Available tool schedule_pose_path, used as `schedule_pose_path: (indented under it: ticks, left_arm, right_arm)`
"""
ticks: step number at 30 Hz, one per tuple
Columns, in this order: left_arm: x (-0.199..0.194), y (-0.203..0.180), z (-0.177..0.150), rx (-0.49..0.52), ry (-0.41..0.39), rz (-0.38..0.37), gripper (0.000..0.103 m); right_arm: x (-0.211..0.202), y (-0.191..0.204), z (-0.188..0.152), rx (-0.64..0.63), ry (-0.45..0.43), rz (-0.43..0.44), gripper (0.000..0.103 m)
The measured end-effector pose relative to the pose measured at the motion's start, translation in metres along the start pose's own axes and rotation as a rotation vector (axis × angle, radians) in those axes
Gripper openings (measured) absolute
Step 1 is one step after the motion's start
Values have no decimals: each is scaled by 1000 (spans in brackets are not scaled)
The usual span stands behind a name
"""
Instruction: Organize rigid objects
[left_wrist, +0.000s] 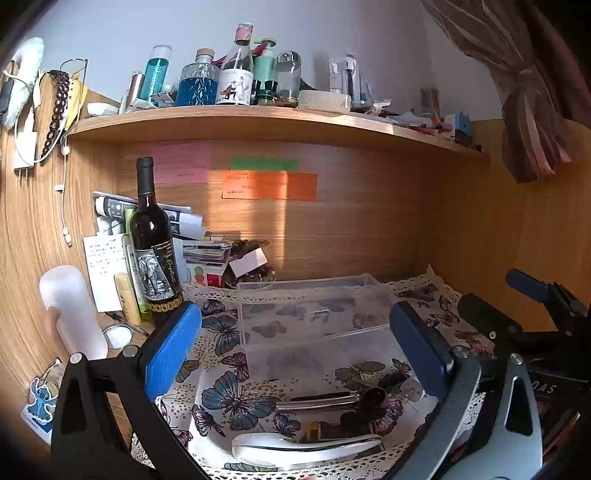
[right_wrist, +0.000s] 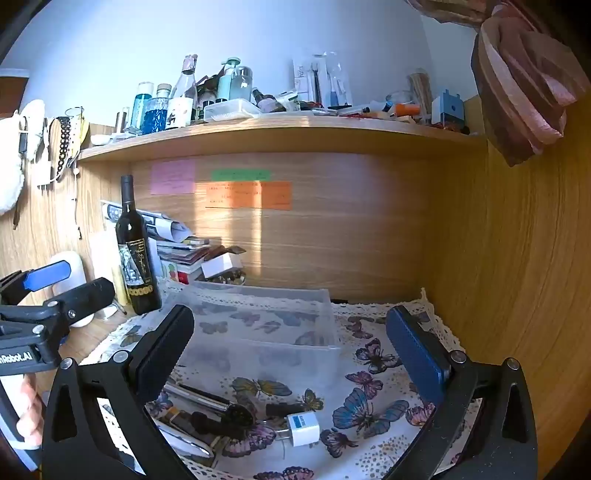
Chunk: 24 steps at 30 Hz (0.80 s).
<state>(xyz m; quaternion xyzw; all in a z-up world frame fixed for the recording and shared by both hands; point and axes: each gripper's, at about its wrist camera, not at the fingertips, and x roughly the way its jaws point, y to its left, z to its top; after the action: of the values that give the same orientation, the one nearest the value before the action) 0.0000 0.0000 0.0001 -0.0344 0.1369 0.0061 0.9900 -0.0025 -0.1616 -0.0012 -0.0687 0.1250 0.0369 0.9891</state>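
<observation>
A clear plastic box (left_wrist: 314, 317) (right_wrist: 266, 328) stands empty on the butterfly-print cloth (left_wrist: 229, 354) (right_wrist: 373, 391). In front of it lie a white spoon (left_wrist: 303, 445), a metal tool with a dark round head (left_wrist: 332, 400) (right_wrist: 207, 400), a small dark piece (right_wrist: 284, 409) and a white plug adapter (right_wrist: 303, 428). My left gripper (left_wrist: 299, 354) hangs open above these items, nothing between its fingers. My right gripper (right_wrist: 291, 363) is open too, over the adapter and the box's near wall, holding nothing. The right gripper (left_wrist: 532, 295) shows at the right edge of the left wrist view.
A dark wine bottle (left_wrist: 153, 251) (right_wrist: 133, 254), a white bottle (left_wrist: 72, 314) and stacked papers and books (left_wrist: 199, 251) crowd the left back corner. A cluttered shelf (left_wrist: 258, 123) runs overhead. Wooden walls close the back and right. A curtain (right_wrist: 524, 81) hangs at upper right.
</observation>
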Motion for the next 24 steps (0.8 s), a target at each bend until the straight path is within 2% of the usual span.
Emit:
schedule_pose_path:
  ticks: [24]
  left_arm:
    - [-6,-1,3,18,-15,11,103]
  right_arm:
    - [-5,4,2,-2,-15,-3,103]
